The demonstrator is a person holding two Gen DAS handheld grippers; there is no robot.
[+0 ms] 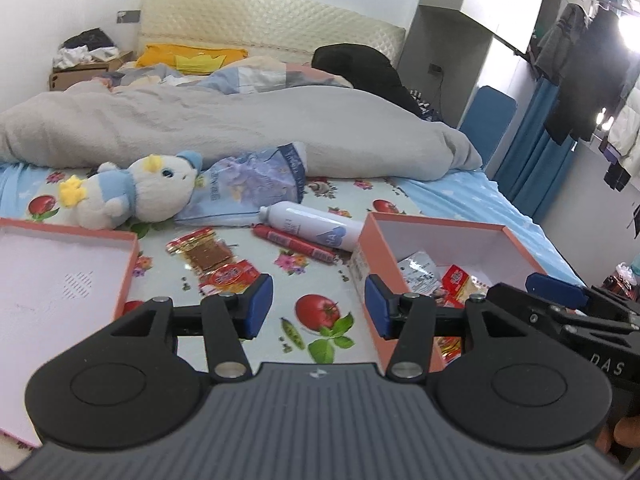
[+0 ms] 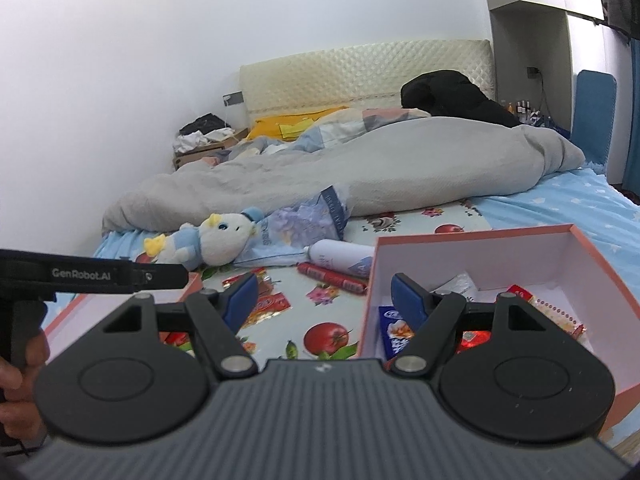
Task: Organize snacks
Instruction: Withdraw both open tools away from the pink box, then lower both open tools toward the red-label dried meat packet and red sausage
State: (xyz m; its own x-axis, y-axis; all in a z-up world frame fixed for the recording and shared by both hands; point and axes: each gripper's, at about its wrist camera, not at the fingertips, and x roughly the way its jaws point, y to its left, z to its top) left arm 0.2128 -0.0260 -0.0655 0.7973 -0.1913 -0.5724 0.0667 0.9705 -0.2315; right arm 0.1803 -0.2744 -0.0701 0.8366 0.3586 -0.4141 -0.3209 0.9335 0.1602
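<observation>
A pink box (image 1: 440, 222) with a white inside stands on the bed at the right and holds several snack packets (image 1: 456, 280); it also shows in the right wrist view (image 2: 472, 240). On the sheet lie a red-and-gold snack packet (image 1: 212, 258), a red sausage stick (image 1: 294, 243) and a white bottle (image 1: 316, 226). My left gripper (image 1: 318, 306) is open and empty above the sheet, between the packet and the box. My right gripper (image 2: 324, 300) is open and empty, its right finger over the box's left wall. The sausage (image 2: 332, 278) and bottle (image 2: 340, 256) lie ahead of it.
The box's pink lid (image 1: 60, 280) lies at the left. A plush duck (image 1: 132, 192) and a blue plastic bag (image 1: 248, 184) lie behind the snacks. A grey duvet (image 1: 240, 128) covers the far bed. The bed's right edge is near the box.
</observation>
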